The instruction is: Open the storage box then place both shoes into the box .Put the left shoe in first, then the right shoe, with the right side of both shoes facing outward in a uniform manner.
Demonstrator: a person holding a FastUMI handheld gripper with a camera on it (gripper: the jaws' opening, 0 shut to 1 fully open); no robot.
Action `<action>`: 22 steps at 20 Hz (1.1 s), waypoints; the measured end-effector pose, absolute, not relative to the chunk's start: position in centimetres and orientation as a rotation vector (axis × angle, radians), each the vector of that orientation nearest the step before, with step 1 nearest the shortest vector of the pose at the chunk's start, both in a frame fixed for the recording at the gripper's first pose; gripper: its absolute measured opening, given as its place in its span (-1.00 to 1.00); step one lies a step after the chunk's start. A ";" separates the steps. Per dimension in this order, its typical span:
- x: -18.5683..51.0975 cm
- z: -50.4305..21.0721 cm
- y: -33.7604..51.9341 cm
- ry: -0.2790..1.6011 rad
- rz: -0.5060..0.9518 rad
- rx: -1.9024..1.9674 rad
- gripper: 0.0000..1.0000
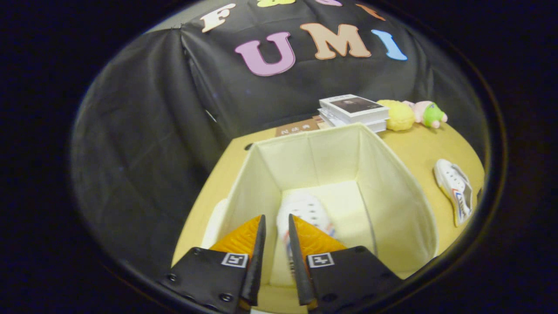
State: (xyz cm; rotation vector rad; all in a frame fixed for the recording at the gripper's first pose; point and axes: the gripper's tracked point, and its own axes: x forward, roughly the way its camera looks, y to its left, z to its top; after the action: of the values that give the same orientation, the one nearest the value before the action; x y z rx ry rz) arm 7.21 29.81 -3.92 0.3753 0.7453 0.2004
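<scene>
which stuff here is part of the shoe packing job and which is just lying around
Job:
- open storage box
- shoe in the box, just ahead of the gripper, whose fingers stand apart above it
- second shoe, on the table right of the box

Lying about:
- stack of books
- yellow plush toy
- pink and green toy

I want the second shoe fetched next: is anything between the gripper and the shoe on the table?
Yes. The gripper hangs inside the open box, over the shoe already in it, fingers slightly apart. The box's right wall stands between it and the second shoe on the table; it must rise over it.
</scene>
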 end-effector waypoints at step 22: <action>3.3 -0.9 0.6 0.351 -0.205 0.146 1.00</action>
State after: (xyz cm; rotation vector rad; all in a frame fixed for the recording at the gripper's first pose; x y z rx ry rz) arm 3.28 0.57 -0.88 0.1462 0.3513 -0.2050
